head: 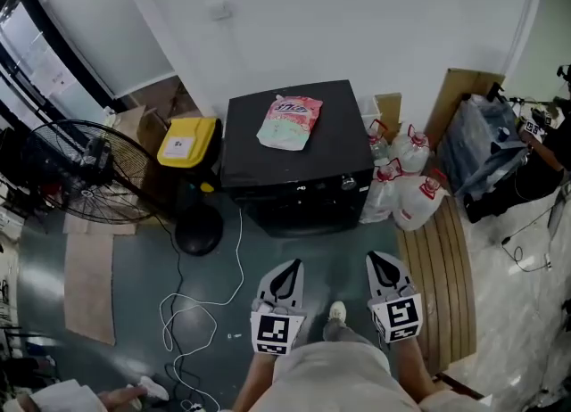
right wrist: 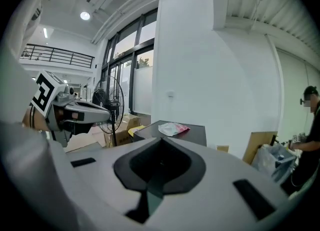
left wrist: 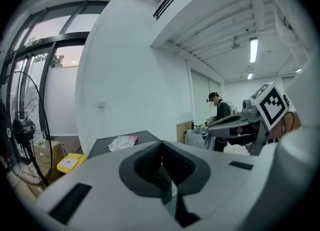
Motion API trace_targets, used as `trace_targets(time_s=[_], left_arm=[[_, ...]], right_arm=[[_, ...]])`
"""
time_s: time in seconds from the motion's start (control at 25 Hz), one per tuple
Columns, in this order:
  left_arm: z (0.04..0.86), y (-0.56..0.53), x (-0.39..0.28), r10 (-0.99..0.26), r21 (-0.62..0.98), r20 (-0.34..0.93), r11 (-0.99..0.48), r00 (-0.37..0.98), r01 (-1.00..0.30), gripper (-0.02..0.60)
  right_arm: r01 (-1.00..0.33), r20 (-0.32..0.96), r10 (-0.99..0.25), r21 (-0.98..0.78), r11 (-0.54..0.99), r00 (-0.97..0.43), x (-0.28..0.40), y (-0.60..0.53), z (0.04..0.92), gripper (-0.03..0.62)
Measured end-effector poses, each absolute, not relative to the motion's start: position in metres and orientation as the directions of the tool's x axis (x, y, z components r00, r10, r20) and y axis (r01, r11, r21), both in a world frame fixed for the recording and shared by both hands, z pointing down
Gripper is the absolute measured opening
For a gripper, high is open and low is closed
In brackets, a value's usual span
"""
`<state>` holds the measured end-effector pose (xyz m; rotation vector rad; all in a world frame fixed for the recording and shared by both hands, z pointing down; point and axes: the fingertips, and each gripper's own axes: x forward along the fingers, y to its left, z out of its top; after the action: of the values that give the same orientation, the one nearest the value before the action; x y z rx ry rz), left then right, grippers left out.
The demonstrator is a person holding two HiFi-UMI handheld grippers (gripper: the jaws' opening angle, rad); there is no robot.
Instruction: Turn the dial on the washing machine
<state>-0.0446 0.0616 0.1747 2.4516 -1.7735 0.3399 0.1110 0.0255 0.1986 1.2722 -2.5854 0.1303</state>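
Progress is nil: the black box-shaped washing machine [head: 294, 147] stands far ahead against the white wall. Its small round dial [head: 348, 184], seemingly silver, sits untouched at the right of the front panel. The left gripper [head: 287, 269] and right gripper [head: 382, 260] hang near, well apart from it, jaws closed on nothing.

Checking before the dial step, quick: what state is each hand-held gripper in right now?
Left hand-held gripper: closed, holding nothing.
Right hand-held gripper: closed, holding nothing.
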Motion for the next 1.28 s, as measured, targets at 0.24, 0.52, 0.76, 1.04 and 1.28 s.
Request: trace_targets(time_s=[0.24, 0.52, 0.76, 1.04, 1.28], left_arm=[[0.188, 0.032, -0.037, -0.928, -0.049, 0.271, -0.278, 0.256, -0.959, 0.012], [0.206, 0.007, -0.038, -0.919, -0.038, 0.311, -0.268, 0.243, -0.963, 0.012], [0.228, -0.014, -0.037, -0.901, -0.009, 0.333, -0.298, 0.278, -0.954, 0.012], [0.264, -0.051, -0.044, -0.871, 0.014, 0.353, -0.359, 0.341, -0.933, 0.012], [0.294, -0.087, -0.058, -0.848, 0.056, 0.371, -0.386, 0.379, -0.921, 0.012]], right_arm=[[-0.769, 0.296, -0.736, 0.006, 0.639, -0.609, 0.117, -0.019, 0.216, 0.008], [-0.757, 0.327, -0.711, -0.017, 0.654, -0.622, 0.110, -0.050, 0.237, 0.008], [-0.776, 0.330, -0.731, -0.008, 0.631, -0.598, 0.103, -0.069, 0.256, 0.008], [-0.805, 0.342, -0.763, 0.032, 0.592, -0.548, 0.089, -0.093, 0.283, 0.008], [-0.828, 0.386, -0.777, 0.058, 0.558, -0.497, 0.078, -0.120, 0.312, 0.010]])
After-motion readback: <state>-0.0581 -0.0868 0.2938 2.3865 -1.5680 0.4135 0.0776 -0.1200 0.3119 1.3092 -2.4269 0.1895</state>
